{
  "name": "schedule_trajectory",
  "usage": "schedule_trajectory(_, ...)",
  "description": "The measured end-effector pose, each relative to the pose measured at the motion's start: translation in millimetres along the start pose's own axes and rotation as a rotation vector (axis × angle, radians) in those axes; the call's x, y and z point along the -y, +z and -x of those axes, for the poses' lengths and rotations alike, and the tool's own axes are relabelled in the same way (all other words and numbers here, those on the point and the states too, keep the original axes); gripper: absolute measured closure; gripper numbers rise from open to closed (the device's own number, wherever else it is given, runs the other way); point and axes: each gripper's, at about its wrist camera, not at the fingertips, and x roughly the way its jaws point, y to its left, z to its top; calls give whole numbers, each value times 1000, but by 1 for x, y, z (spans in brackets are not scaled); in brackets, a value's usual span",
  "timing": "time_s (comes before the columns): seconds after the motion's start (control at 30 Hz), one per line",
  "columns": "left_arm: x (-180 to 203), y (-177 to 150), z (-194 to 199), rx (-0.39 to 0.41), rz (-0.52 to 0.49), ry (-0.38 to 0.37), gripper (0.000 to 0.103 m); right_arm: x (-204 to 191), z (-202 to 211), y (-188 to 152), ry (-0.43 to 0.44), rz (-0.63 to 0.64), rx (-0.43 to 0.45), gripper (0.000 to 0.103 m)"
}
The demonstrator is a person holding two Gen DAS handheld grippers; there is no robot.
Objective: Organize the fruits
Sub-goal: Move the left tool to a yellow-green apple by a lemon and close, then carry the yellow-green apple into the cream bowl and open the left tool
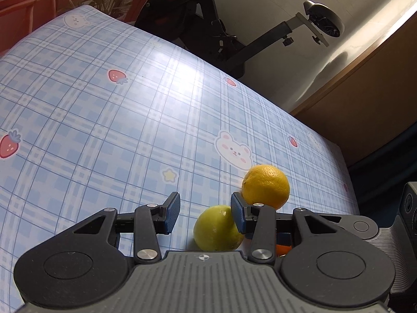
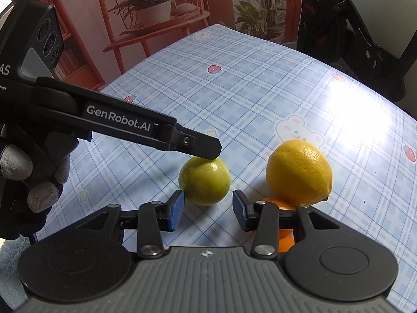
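Observation:
A green round fruit (image 1: 217,228) lies on the blue checked tablecloth (image 1: 104,130), with a yellow lemon (image 1: 265,186) just beyond it to the right. My left gripper (image 1: 206,212) is open above the green fruit, which sits low between the pads, close to the right pad (image 1: 238,212). In the right wrist view the left gripper (image 2: 208,151) shows from the side, its tip at the top of the green fruit (image 2: 206,182). My right gripper (image 2: 208,208) is open and empty, just short of that fruit. The lemon (image 2: 299,172) lies to the right. An orange (image 2: 285,237) is half hidden behind the right finger.
A gloved hand (image 2: 31,182) holds the left gripper at the left edge. The table's far and right edges (image 1: 338,151) drop off near a black stand (image 1: 234,52) and a wooden panel (image 1: 365,99). Potted plants (image 2: 153,7) stand behind the table.

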Motion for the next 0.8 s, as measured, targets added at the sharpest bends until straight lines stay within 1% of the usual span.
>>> schedule_trajectory(0.1,-6,0,1,-13,38,-35,60,-1,-1,1,12,-1,-1,61)
schedule_trajectory(0.2,-6,-3,2,-14,47,-58,60,0,1,1,15,-3,6,61)
schedule_trajectory(0.4,-3,-8,-4,-27,45,-74,60,-1,-2,5,11,-6,13,60)
schedule_trajectory(0.57,-1,-7,-6,-24,35,-71,60,-4,-2,3,0,3,16,61)
schedule_trajectory(0.7,4,-9,2,-27,10,-76,60,-9,6,-2,-9,14,37,61)
schedule_trajectory(0.8,12,-11,11,-24,-2,-82,60,-14,20,-7,-14,17,63,61)
